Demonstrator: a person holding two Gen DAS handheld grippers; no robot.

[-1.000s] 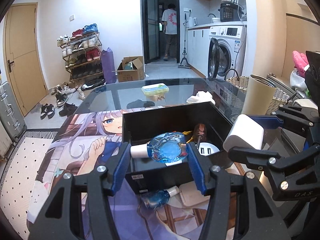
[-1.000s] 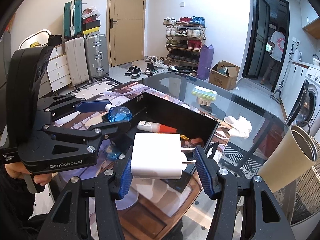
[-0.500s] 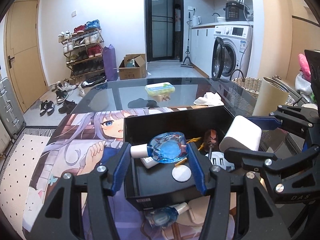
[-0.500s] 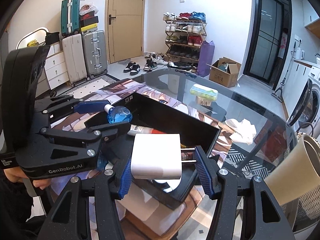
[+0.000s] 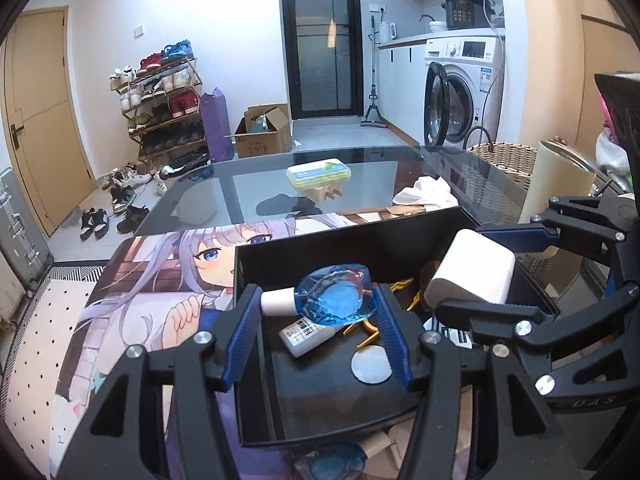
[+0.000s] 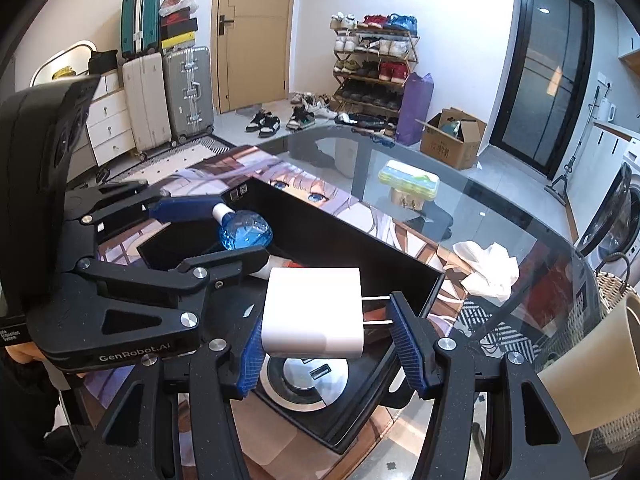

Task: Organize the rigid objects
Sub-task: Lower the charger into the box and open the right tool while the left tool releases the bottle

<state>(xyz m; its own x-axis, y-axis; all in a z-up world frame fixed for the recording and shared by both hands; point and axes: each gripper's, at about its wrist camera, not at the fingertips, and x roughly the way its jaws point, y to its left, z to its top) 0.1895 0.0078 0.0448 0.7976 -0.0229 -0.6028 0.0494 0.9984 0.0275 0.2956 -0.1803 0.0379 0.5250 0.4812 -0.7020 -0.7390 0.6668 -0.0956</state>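
Observation:
My left gripper (image 5: 318, 312) is shut on a small blue faceted bottle (image 5: 336, 294) with a white cap, held over the open black box (image 5: 344, 248). My right gripper (image 6: 328, 320) is shut on a white plug charger (image 6: 314, 312), its two prongs touching the right pad, also above the box (image 6: 352, 228). Each gripper shows in the other's view: the right gripper (image 5: 476, 272) beside the left, the left gripper (image 6: 224, 232) with the blue bottle (image 6: 245, 234). Inside the box lie a white tube (image 5: 306, 332), a round white disc (image 5: 371, 366), gold clips and a round silver socket (image 6: 304, 376).
The box sits on a printed anime mat (image 5: 160, 280) over a glass table (image 5: 248, 184). A yellow-green lidded container (image 5: 319, 174) and crumpled white tissue (image 5: 426, 194) lie farther back. A beige cylinder (image 5: 554, 184) and wicker basket (image 5: 496, 160) stand right. Another blue bottle (image 5: 332, 460) lies before the box.
Both grippers have moved forward over the box with their objects still held; the box interior now shows more fully under them. A person in the far doorway has gone and the door is closed.

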